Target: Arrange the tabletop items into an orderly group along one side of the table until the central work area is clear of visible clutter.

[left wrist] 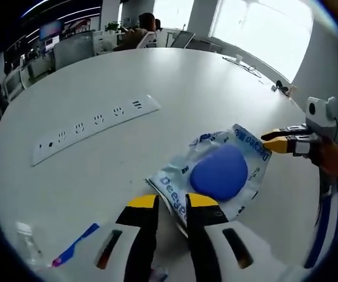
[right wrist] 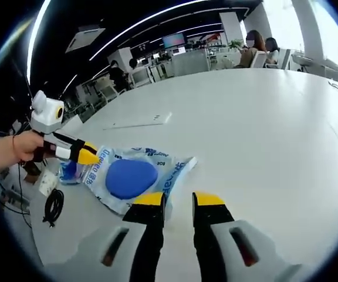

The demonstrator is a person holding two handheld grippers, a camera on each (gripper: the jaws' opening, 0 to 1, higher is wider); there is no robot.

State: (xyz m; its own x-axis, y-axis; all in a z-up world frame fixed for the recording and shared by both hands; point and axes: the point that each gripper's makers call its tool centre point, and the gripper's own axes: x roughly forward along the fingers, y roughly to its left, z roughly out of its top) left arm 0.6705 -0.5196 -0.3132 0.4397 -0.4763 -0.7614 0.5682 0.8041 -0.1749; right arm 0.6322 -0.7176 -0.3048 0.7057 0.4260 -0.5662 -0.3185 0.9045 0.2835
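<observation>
- Clear packet [left wrist: 216, 173] with blue printing and a round blue pad inside, lying flat on the white worktop [left wrist: 175, 82], near the edge.
- Left gripper [left wrist: 172, 202], fingers slightly spread, tips just at one packet edge; pinching it or not, cannot tell.
- Right gripper [right wrist: 178, 200], fingers likewise spread, holding nothing, beside the opposite edge.
- Power strip [left wrist: 93, 126] farther in, black cable [right wrist: 53, 207] beside the edge (loose clutter).
- Risk, probably: thin film slipping free, or tearing under opposite pulls.

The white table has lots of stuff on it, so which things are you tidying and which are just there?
Tidying: clear plastic packet with a blue round pad, white power strip, black coiled cable.
Just there: grey office chairs, seated people.
</observation>
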